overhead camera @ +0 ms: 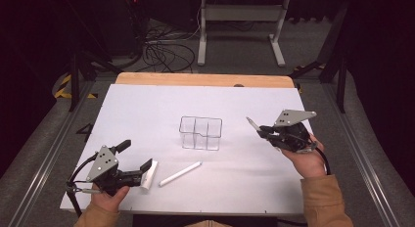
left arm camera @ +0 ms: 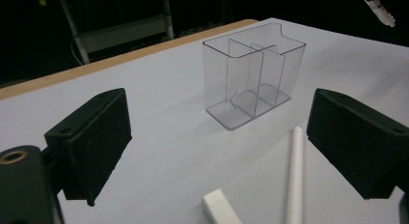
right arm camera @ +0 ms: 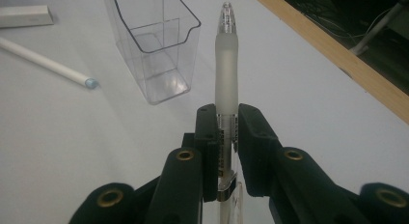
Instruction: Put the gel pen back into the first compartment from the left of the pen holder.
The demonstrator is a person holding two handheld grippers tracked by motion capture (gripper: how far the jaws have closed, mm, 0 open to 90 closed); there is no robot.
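A clear plastic organizer (overhead camera: 200, 133) with several compartments stands upright mid-table. My right gripper (overhead camera: 263, 131) hovers to its right, shut on a frosted translucent pen (overhead camera: 252, 124) that points toward the organizer. In the right gripper view the pen (right arm camera: 226, 64) juts out between the pads (right arm camera: 207, 137), its tip beside the organizer (right arm camera: 152, 45). My left gripper (overhead camera: 135, 155) rests open at the front left. Its jaws stand wide apart with nothing between them. A white pen (overhead camera: 180, 173) and a white block (overhead camera: 150, 174) lie just beside its right jaw.
A white sheet (overhead camera: 147, 109) covers the table, with a wooden edge (overhead camera: 205, 79) at the far side. In the left gripper view the organizer (left arm camera: 253, 77) stands ahead, the white pen (left arm camera: 295, 175) and block (left arm camera: 219, 207) close in front. Cables and a metal stand lie beyond the table.
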